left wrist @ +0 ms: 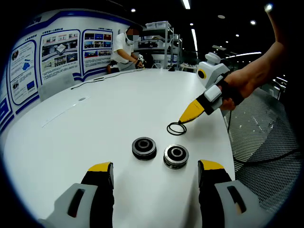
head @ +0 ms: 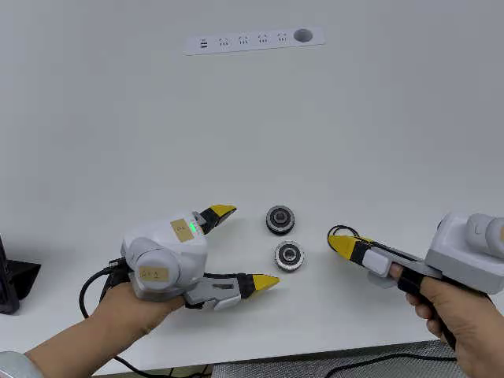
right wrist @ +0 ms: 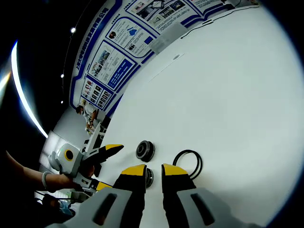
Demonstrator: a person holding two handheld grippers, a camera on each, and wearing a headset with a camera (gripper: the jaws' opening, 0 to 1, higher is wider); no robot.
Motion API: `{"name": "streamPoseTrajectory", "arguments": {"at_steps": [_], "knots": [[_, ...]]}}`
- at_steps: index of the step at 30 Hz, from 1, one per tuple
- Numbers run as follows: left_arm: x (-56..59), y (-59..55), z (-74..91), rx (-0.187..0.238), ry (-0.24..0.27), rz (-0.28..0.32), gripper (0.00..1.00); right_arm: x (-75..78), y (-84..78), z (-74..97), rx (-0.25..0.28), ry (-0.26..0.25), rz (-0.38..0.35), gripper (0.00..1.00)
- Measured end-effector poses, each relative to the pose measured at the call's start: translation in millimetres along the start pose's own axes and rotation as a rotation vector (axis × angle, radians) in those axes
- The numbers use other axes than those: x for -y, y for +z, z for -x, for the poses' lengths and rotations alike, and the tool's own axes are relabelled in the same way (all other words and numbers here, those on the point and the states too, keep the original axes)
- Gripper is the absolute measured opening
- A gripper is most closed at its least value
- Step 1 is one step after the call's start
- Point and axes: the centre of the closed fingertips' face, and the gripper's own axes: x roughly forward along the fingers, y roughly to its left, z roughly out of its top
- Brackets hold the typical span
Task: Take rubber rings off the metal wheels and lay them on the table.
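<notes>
Two small metal wheels lie on the white table. The farther wheel has a black rubber ring around it. The nearer wheel shows a bare silvery rim; in the right gripper view this wheel is half hidden behind a jaw. A loose black rubber ring lies flat on the table. My right gripper is shut, its tip resting at the ring's edge. My left gripper stands open, left of both wheels.
A white power strip lies at the back of the table. A black object stands at the left edge. The table's front edge runs just below both hands. A black cable trails from the left gripper.
</notes>
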Motion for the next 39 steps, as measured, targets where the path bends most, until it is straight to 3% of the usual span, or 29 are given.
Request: {"name": "streamPoseTrajectory", "arguments": {"at_steps": [4,16,39], "knots": [[-1.5,5.6,-3.9,0.005,-0.001,-0.008,0.67,-5.1,-6.9,-5.1,-0.027,0.011,0.007,0.14],[-8.7,16.1,-17.4,0.008,0.001,-0.029,0.5,-11.7,-5.5,-17.9,-0.039,0.027,0.006,0.14],[-14.8,19.3,-40.8,-0.066,0.016,-0.091,0.25,-6.3,-1.4,-22.3,-0.03,0.024,-0.009,0.13]]}}
